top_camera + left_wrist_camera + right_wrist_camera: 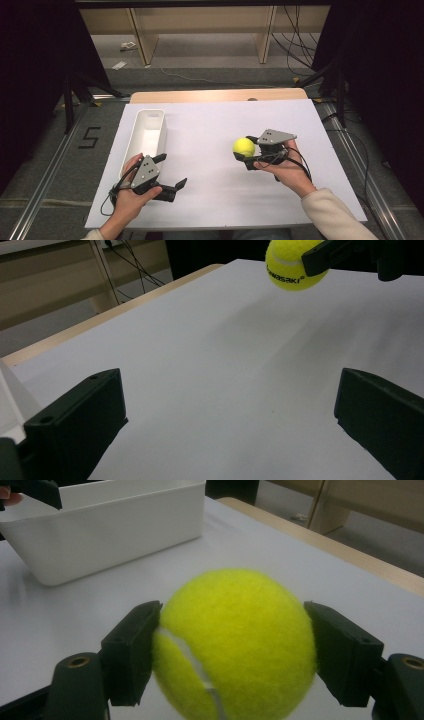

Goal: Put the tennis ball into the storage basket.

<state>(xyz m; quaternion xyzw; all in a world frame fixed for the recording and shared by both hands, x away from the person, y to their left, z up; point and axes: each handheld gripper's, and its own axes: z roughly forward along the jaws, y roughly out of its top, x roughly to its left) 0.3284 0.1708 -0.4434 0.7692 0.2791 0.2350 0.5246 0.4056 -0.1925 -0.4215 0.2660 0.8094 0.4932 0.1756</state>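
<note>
A yellow tennis ball point(244, 146) is held off the white table sheet point(215, 125), right of centre, with my right gripper point(247, 149) shut on it. In the right gripper view the ball point(235, 645) sits squeezed between both black pads point(132, 650). The left gripper view shows the same ball point(292, 265) at the top right, pinched by the other gripper's jaw. My left gripper point(172, 172) rests at the front left of the sheet, its jaws wide apart with nothing between them; in its own view the left gripper point(235, 415) frames bare sheet.
A long white bin point(145, 135) stands on the left side of the sheet, just beyond my left hand; the bin point(100, 530) looks hollow from the right gripper view. Wooden shelving and cables lie on the floor behind the table.
</note>
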